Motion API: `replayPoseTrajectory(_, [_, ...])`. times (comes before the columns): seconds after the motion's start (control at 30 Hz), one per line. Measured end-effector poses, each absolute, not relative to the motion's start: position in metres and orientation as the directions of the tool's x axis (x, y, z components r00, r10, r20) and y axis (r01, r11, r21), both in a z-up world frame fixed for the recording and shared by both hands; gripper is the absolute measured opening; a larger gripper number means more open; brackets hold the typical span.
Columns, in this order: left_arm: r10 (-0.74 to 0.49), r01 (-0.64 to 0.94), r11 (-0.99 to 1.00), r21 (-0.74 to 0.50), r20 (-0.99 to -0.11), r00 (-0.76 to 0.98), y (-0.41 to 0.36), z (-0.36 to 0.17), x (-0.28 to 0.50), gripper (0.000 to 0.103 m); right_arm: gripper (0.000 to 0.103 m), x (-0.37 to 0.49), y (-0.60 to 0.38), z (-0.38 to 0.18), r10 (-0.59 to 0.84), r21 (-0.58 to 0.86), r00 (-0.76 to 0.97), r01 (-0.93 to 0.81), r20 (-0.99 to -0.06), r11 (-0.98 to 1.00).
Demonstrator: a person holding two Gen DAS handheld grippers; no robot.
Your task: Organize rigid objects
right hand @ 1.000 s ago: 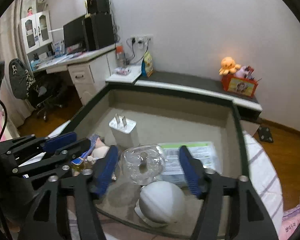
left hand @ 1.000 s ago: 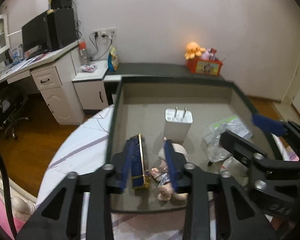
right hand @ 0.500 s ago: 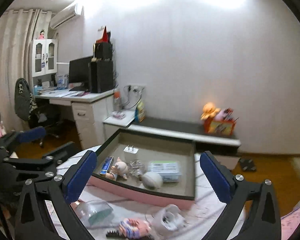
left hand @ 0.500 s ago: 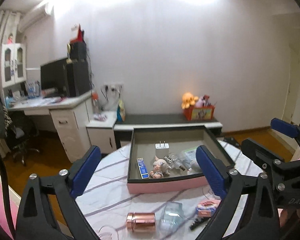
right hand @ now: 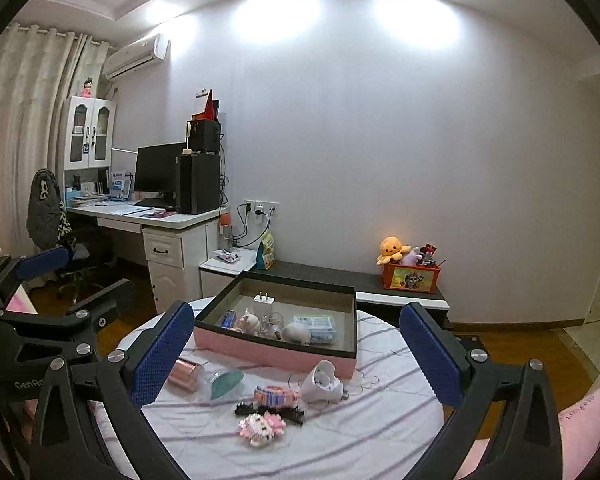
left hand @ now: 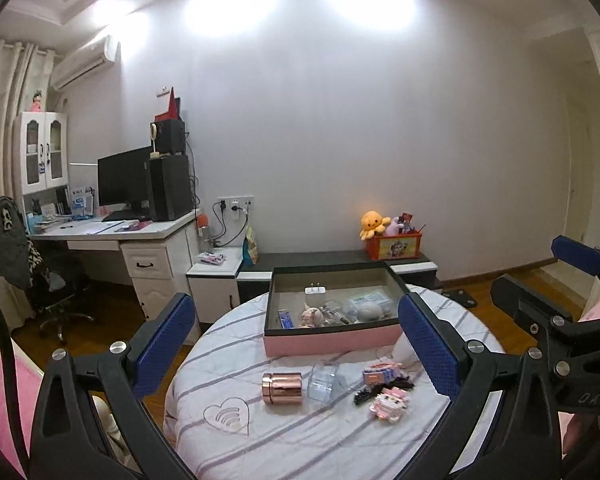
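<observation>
Your round table (left hand: pixel 236 452) with its striped white cloth fills the lower middle of both views, and the pink tray (left hand: pixel 332 342) with dark walls sits at its far side. Inside the tray lie a white charger (left hand: pixel 315 294), a blue box (left hand: pixel 285 318), a small pig figure (left hand: pixel 311 315), a white dome-shaped thing (left hand: pixel 369 312) and a flat packet (left hand: pixel 370 300) (the clear item among them is too small to name).

Your left tool (left hand: pixel 296 344) has just been opening; its blue pads now stand wide apart with nothing between them, well back from the tray. Your right tool (right hand: pixel 296 348) is spread just as wide and grips nothing either.

On the cloth in front of the tray, from the left wrist view, a copper tin (left hand: pixel 281 388) lies on its side just beside a clear cup (left hand: pixel 323 381). To their right sit a pink block piece (left hand: pixel 382 376), a black hair clip (left hand: pixel 366 394) and a pink block cat figure (left hand: pixel 390 402). A white heart-shaped item (right hand: pixel 323 382) rests near the tray's front wall.
</observation>
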State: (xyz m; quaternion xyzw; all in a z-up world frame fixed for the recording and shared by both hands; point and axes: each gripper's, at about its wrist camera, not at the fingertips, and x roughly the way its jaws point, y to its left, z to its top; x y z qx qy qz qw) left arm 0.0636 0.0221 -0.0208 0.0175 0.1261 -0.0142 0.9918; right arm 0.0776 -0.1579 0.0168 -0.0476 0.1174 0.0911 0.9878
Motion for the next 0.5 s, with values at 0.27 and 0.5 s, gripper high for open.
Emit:
replayPoseTrajectory(0.27, [-0.013, 0.021, 0.999, 0.041, -0.184, 0.983, 0.017, -0.003, 0.026, 0.103, 0.103, 0.031, -0.162, 0.03, 0.159, -0.074, 0.972, -0.174, -0.175, 0.982])
replayPoseTrajectory(0.5, [-0.009, 0.015, 0.999, 0.035, -0.159, 0.987, 0.015, 0.001, 0.018, 0.103, 0.103, 0.02, -0.164, 0.036, 0.155, -0.07, 0.978, -0.166, -0.142, 0.984])
